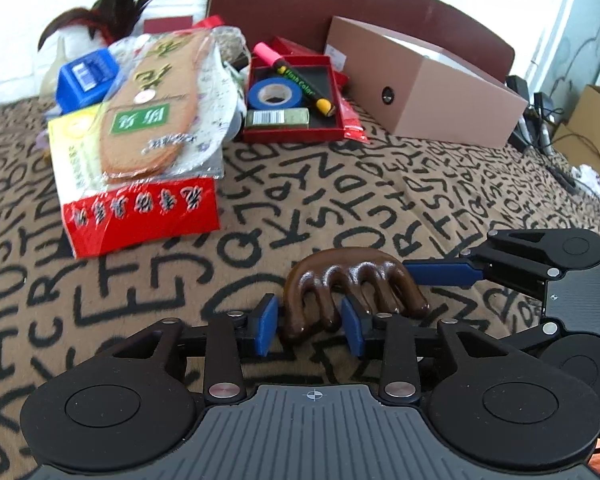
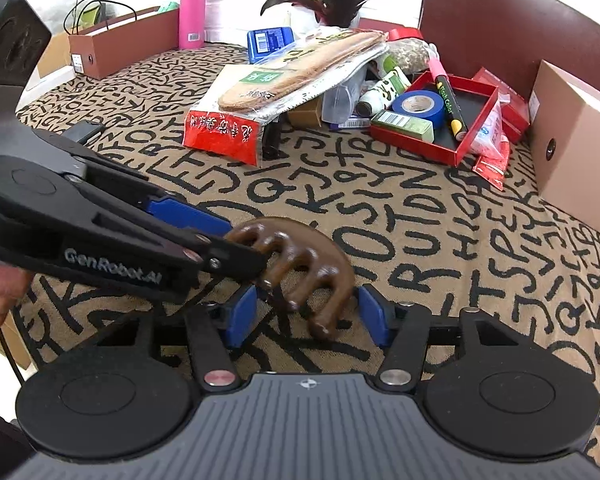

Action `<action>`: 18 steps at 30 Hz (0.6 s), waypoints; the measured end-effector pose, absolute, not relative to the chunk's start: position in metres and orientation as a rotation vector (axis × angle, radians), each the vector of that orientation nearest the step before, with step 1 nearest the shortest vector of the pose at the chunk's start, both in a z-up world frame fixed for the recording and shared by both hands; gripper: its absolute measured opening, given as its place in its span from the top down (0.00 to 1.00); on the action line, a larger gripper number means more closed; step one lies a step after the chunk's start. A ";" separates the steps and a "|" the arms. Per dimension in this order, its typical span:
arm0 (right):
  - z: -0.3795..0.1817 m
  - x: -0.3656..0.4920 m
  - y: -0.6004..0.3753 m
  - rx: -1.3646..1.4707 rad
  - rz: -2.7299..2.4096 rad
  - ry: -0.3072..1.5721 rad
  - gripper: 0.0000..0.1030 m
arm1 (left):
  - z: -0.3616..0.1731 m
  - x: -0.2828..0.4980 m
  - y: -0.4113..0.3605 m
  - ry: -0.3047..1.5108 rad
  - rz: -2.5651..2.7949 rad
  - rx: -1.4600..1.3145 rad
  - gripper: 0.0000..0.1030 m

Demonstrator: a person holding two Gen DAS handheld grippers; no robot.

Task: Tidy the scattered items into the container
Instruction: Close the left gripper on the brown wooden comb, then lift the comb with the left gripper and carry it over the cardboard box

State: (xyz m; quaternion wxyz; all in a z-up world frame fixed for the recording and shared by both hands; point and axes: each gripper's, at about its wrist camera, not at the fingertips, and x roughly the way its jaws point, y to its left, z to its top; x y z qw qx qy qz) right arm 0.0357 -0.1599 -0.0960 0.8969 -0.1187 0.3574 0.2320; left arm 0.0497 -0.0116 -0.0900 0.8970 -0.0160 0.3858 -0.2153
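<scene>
Gripping brown comb (image 1: 352, 292), left claw (image 1: 311, 330).

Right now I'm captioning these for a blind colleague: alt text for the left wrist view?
The left gripper pinches a brown wooden comb above a letter-patterned blanket, with the right gripper touching the comb's far end. Behind sit a red tray holding blue tape and a marker.
</scene>
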 end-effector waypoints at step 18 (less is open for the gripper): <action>-0.067 0.020 -0.175 -0.211 0.444 0.644 0.44 | -0.048 0.036 -0.022 0.719 -0.438 -0.061 0.70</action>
